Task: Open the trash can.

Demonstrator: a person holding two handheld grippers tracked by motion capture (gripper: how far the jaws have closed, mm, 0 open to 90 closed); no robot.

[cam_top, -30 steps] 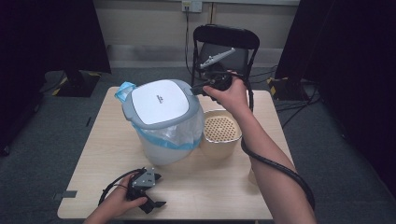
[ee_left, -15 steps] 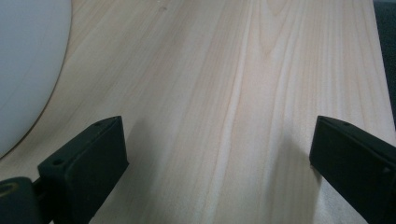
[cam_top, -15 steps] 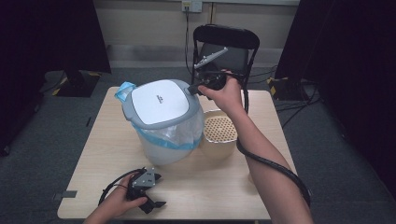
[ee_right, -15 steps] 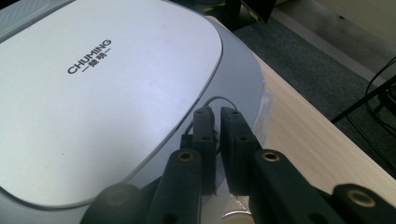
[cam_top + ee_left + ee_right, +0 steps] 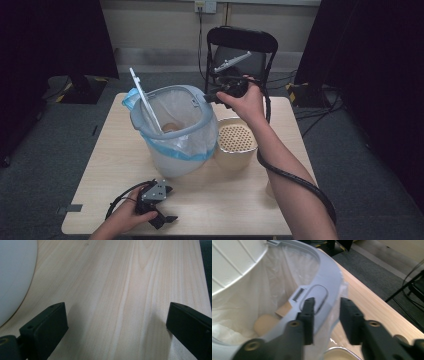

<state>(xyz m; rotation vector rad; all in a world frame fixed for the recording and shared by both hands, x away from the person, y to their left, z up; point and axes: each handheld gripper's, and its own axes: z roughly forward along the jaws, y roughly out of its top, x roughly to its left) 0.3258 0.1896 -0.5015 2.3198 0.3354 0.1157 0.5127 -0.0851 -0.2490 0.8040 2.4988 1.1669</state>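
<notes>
Perforated beige container (image 5: 235,145) stands on wooden table (image 5: 120,165), right of centre. Black folding chair (image 5: 242,47) beyond far edge.

A pale wooden counter (image 5: 100,195) stood on grey carpet floor (image 5: 45,150), with a black folding chair (image 5: 242,42) at its far side. Beyond ran a cream wall (image 5: 160,25) bearing a socket (image 5: 205,6), flanked by dark curtains (image 5: 50,40) left and right.
</notes>
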